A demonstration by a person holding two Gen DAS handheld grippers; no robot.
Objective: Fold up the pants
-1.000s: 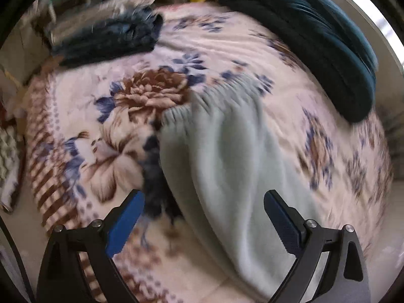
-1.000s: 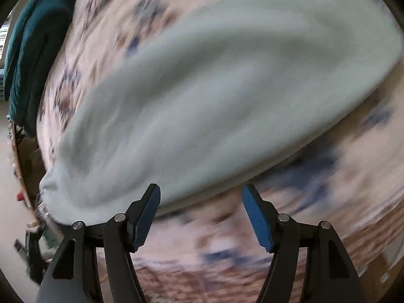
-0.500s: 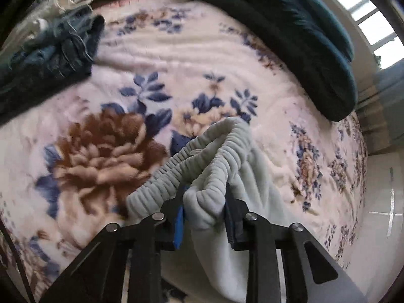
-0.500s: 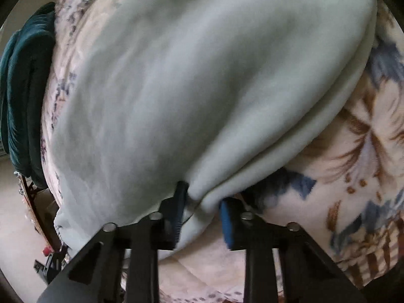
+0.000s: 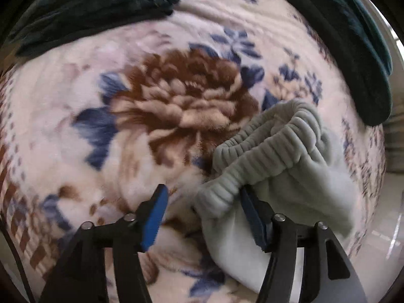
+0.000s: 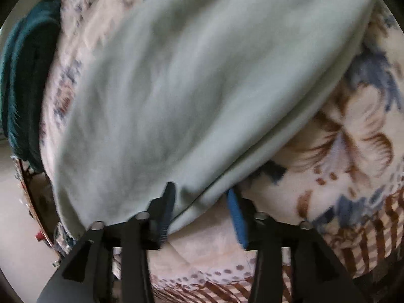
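Pale mint-green fleece pants [image 5: 290,166] lie on a floral blanket [image 5: 156,111]. In the left wrist view their ribbed elastic waistband [image 5: 267,149] is bunched up just ahead of my left gripper [image 5: 204,199], which is open; the waistband rests between the jaws, against the right blue pad. In the right wrist view the pants' body [image 6: 197,75] fills most of the frame. My right gripper [image 6: 200,197] is open, with the folded edge of the pants lying loose between its blue pads.
A dark teal blanket [image 5: 353,45] lies along the bed's far right edge and also shows in the right wrist view [image 6: 25,75]. A dark folded garment [image 5: 88,7] sits at the far left. The floor [image 6: 22,202] shows beyond the bed edge.
Both grippers were shut on the pants half a second ago, the left on the waistband, the right on the folded edge. Both have opened and let go. The left gripper has shifted left.
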